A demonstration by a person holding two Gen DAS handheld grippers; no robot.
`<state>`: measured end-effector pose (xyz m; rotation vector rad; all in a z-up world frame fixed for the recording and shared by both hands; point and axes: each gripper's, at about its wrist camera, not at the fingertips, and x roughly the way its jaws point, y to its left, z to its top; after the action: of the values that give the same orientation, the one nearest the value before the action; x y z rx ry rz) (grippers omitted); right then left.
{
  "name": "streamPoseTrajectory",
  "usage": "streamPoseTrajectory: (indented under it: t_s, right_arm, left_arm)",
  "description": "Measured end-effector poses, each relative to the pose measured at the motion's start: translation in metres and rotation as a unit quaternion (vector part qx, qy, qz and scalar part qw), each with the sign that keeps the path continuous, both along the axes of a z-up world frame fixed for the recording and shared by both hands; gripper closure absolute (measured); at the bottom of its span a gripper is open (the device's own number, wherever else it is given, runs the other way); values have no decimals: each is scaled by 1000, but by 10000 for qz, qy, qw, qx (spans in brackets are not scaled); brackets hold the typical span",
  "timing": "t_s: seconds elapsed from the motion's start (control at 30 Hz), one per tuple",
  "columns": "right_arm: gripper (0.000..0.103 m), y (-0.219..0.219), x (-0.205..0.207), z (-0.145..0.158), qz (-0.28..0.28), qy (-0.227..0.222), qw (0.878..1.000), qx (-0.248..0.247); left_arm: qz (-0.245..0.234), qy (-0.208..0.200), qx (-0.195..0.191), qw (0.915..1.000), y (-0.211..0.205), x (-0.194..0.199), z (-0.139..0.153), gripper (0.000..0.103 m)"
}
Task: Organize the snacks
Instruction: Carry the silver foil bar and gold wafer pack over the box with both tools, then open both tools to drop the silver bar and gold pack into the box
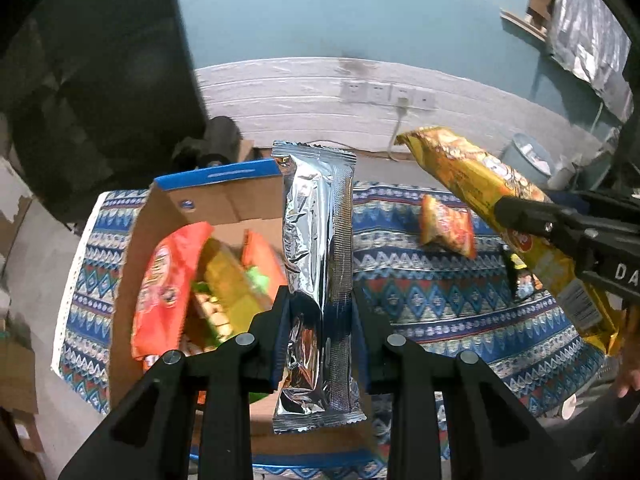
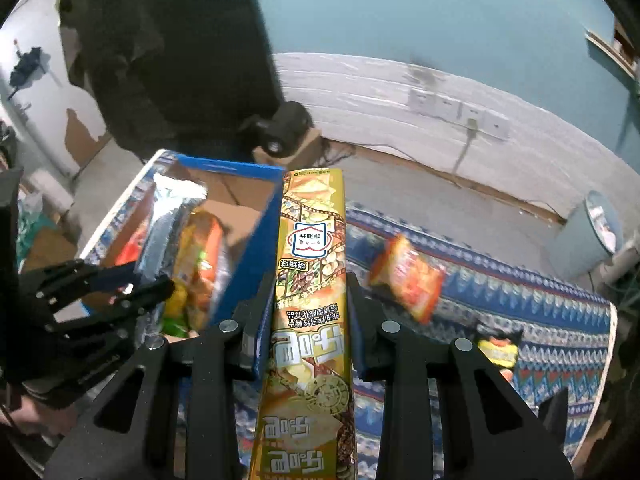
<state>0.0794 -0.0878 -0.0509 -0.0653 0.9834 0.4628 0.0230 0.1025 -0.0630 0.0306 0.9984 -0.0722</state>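
Silver snack pack (image 1: 318, 264) clamped in left gripper (image 1: 320, 312) fingers, yellow chip sleeve (image 2: 310, 320) clamped in right gripper (image 2: 310, 312), cardboard box (image 1: 224, 204) of snacks on patterned counter (image 1: 440, 296)

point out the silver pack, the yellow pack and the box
silver pack (image 1: 320, 248), left wrist view, middle of the foil
yellow pack (image 2: 310, 300), right wrist view, printed front between the claw fingers
box (image 1: 224, 204), left wrist view, inner back wall

Each camera sits on its gripper, looking steeply down along the fingers from close above the patterned tablecloth (image 1: 440, 300). Both views share the cardboard box (image 1: 224, 204), the orange packet (image 2: 408, 276) on the cloth, and the wall sockets (image 1: 388, 94) beyond.
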Motion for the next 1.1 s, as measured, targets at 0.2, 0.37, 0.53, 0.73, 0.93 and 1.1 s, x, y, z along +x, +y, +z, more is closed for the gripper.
streamPoseTrajectory:
  t_s: [0.2,0.37,0.53,0.73,0.93,1.1]
  right_arm:
    - [73,46,4,2,279,-15,9996,45]
    - [73,82,6,-4,478,57,9988,59]
    - [73,109,11,-12,586,163,9981,64]
    - [73,137,14,-29,720,355,9967,79]
    - [69,154,18,-44,818,558,9949,190]
    - [63,152,18,-42,846,677,9934,374]
  left_arm:
    - [257,44,-60,9996,31,-1,-5,75]
    - [456,54,-9,9989,55,0,-11,75]
    - [638,121,6,9979,76,-1,-19,75]
    - [841,248,-96,9961,97,-1,-27,75]
    - [921,300,-129,9952,102,1,-28,74]
    - [1067,287,-88,9938,103,2,-27,49]
